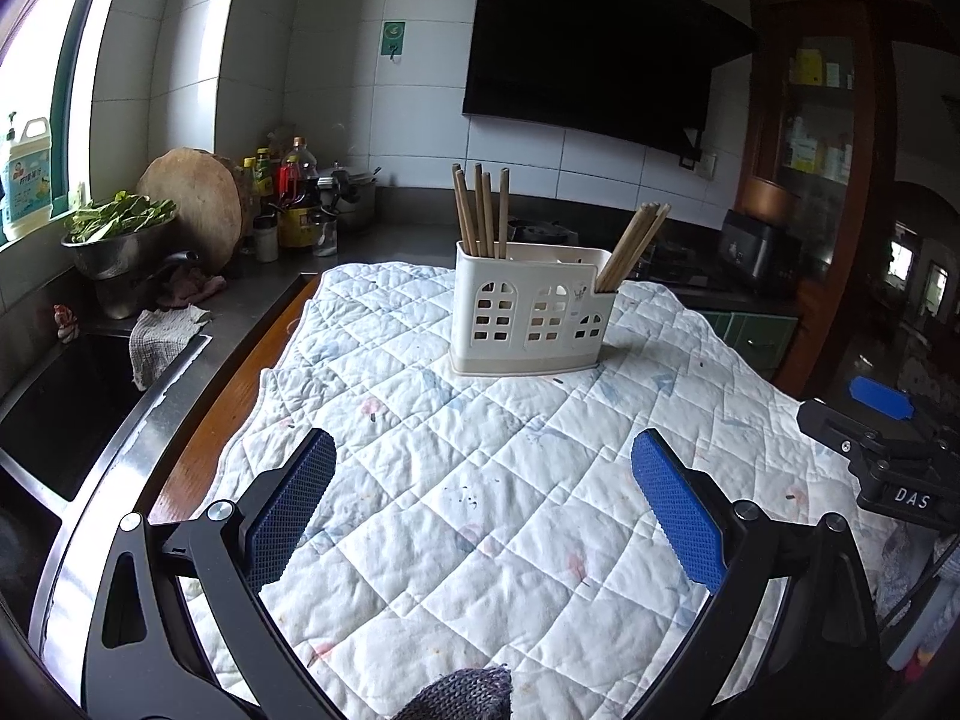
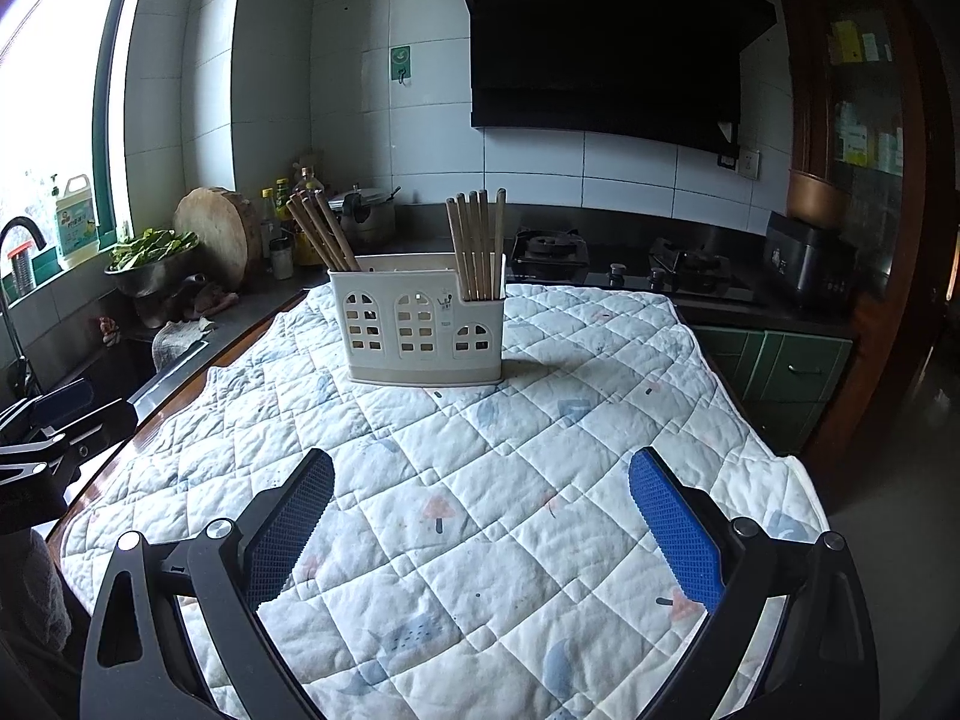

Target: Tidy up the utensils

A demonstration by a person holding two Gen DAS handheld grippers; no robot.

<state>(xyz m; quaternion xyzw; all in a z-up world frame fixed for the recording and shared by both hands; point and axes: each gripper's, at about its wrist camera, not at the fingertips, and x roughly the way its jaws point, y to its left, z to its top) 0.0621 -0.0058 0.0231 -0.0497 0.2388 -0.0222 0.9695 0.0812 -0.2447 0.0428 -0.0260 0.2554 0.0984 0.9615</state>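
Note:
A cream plastic utensil holder [image 1: 531,315] with arched window cut-outs stands on the quilted cloth [image 1: 480,480]. It also shows in the right wrist view [image 2: 420,327]. Several wooden chopsticks [image 1: 483,213] stand upright in its left compartment, and several more [image 1: 633,246] lean right in its right compartment. In the right wrist view the two bundles are the leaning chopsticks [image 2: 321,234] and the upright chopsticks [image 2: 479,246]. My left gripper [image 1: 483,450] is open and empty, well short of the holder. My right gripper [image 2: 480,468] is open and empty too.
A sink [image 1: 66,408] and steel counter lie left of the table. A bowl of greens [image 1: 120,228], a round chopping board [image 1: 195,207] and bottles [image 1: 294,192] stand at the back left. A gas hob [image 2: 624,267] is behind the table. The right gripper's body [image 1: 888,450] shows at the right.

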